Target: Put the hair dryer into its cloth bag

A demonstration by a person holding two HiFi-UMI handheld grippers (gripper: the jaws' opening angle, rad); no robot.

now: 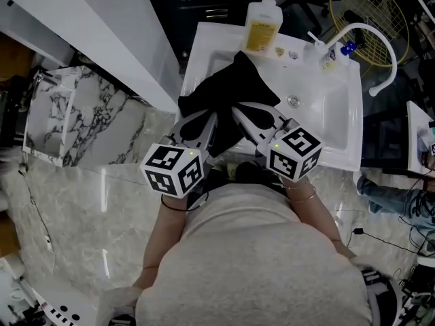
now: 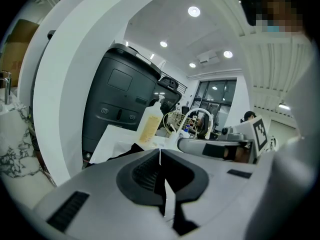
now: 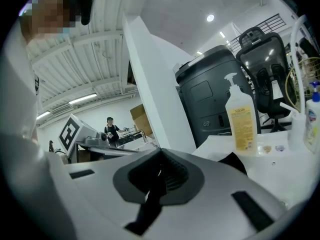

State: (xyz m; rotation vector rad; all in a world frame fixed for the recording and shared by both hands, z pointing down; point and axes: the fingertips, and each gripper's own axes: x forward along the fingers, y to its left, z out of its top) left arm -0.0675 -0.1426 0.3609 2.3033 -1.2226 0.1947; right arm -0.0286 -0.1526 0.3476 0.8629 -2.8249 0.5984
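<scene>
The black cloth bag (image 1: 234,87) is draped over the left rim of the white sink (image 1: 326,107), and part of it hangs toward me. My left gripper (image 1: 211,119) and right gripper (image 1: 236,110) lie side by side over the bag, tips nearly together, both pointing away from me. Both are shut. In the left gripper view the closed tips (image 2: 160,152) show a corner of the bag (image 2: 117,154) just beyond. The right gripper view shows the same closed tips (image 3: 160,152) and black cloth (image 3: 237,163). I cannot tell whether cloth is pinched. No hair dryer shows.
A soap pump bottle (image 1: 262,22) stands at the sink's back edge beside a curved white faucet (image 1: 370,39). A wire basket (image 1: 370,12) is behind them. The marble counter (image 1: 88,182) runs to the left. A dark grey bin (image 2: 120,99) stands beyond the sink.
</scene>
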